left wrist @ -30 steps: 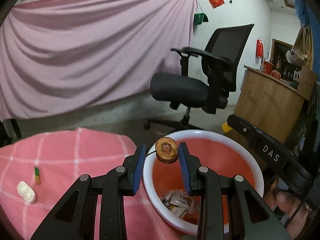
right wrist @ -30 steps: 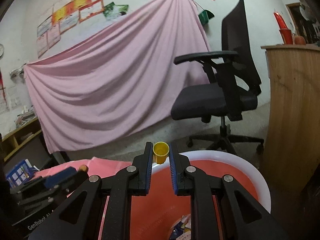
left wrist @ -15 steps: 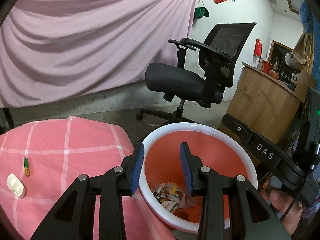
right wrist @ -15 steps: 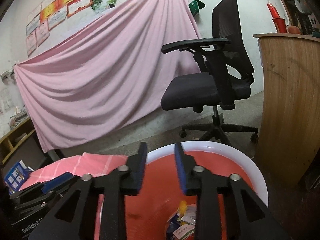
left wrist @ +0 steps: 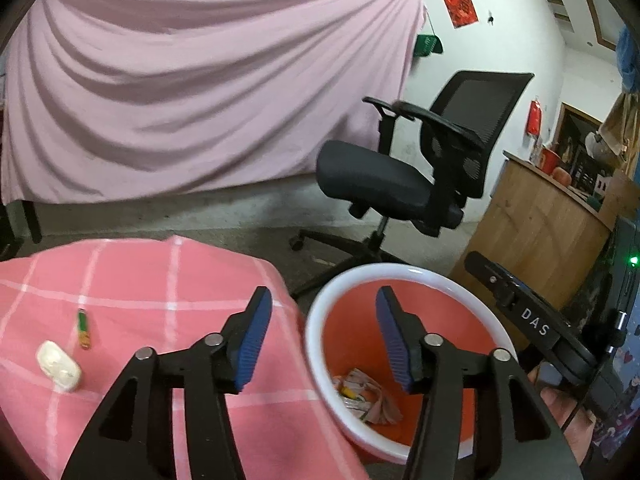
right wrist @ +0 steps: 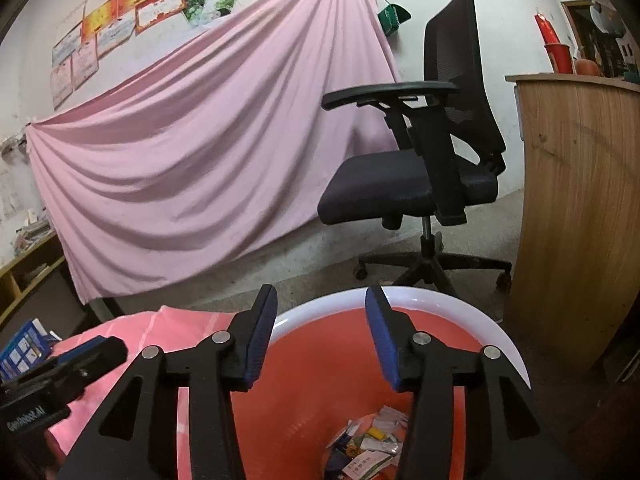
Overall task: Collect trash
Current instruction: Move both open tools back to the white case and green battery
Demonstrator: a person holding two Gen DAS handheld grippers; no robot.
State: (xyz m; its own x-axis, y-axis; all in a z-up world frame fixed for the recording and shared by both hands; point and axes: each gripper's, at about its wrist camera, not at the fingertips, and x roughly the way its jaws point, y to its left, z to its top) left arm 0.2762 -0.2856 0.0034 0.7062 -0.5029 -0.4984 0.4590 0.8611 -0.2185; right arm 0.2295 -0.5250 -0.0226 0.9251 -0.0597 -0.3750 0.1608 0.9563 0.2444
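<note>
Left gripper [left wrist: 323, 338], jaws opening with nothing between them, straddles the edge of the pink checked cloth [left wrist: 160, 280] and the white rim of the orange bin [left wrist: 420, 276]. Right gripper [right wrist: 321, 336], jaws likewise opening and empty, hangs over the bin. Crumpled trash [right wrist: 368, 448] lies at the bin's bottom. A white case [left wrist: 59, 366] and a green stick [left wrist: 83, 328] lie on the cloth.

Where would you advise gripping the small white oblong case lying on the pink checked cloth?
Grip the white oblong case across its narrow middle, coming from above: it lies flat on the pink checked cloth with rounded ends, so pads should seat best on its long sides.
</note>
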